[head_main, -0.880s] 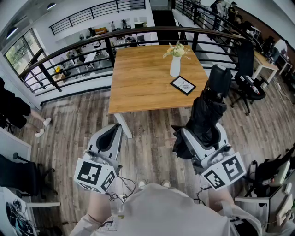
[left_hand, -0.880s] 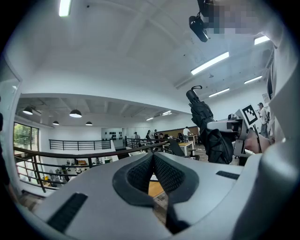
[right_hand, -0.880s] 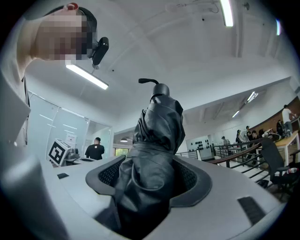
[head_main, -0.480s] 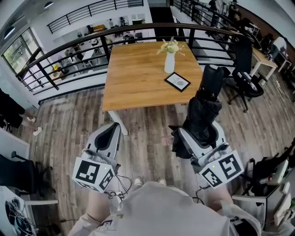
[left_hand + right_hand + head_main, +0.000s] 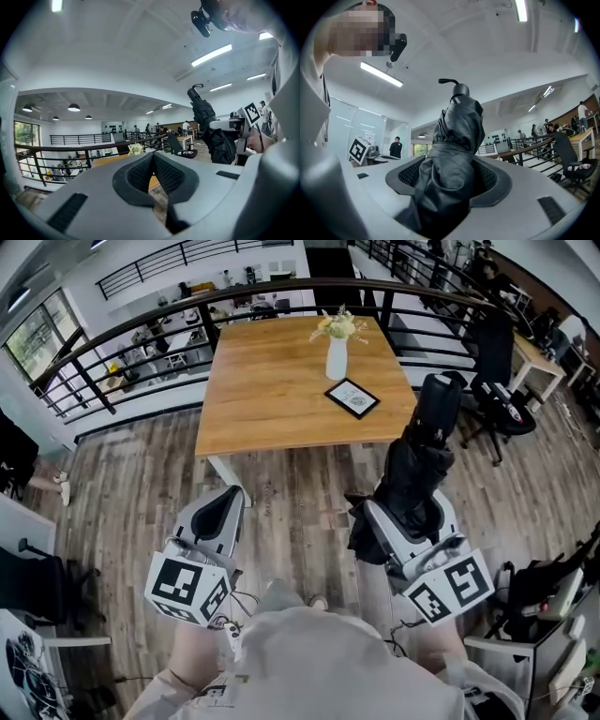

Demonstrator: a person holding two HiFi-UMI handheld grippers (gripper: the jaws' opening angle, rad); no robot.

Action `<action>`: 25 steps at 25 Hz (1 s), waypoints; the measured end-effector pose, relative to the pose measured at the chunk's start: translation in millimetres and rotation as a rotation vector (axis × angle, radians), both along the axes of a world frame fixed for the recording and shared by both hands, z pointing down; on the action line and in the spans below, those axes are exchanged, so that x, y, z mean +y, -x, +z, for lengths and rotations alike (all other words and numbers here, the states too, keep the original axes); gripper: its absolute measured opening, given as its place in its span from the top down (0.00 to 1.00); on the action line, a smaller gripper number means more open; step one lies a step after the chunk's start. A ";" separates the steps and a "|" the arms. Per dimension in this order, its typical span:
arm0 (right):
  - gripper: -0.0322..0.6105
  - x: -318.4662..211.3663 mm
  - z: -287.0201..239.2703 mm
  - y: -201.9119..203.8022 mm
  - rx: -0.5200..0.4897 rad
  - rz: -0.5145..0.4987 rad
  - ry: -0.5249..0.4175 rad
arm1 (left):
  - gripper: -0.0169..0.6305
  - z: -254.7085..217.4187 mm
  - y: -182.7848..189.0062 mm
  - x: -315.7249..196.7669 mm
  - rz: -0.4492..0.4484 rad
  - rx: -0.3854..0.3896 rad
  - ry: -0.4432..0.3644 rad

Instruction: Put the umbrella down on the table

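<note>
One umbrella — long axis toward table | clamped in right hand-held gripper | left hand-held gripper closed

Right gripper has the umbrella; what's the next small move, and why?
Probably carry it forward to the table. The right gripper is shut on the folded umbrella over the floor, short of the table's near edge. Aim for the bare wood left of the vase and frame.
</note>
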State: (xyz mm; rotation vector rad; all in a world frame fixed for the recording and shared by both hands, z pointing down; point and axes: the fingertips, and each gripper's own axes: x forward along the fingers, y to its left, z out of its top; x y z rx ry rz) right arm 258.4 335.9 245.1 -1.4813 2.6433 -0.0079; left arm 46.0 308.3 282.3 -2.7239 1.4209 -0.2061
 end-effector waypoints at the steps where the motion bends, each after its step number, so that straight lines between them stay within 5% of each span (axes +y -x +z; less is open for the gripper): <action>1: 0.47 -0.2 3.7 -3.5 -0.001 -0.003 0.008 | 0.95 1.7 -2.7 -1.2 -0.008 -0.005 0.004; 12: 0.47 -48.7 38.2 -15.5 0.013 -0.003 0.025 | 0.95 12.3 -5.9 -38.8 -0.046 0.035 -0.062; 25: 0.47 -194.8 62.7 42.7 0.078 -0.045 0.127 | 0.95 21.0 42.6 -169.2 -0.062 0.087 -0.048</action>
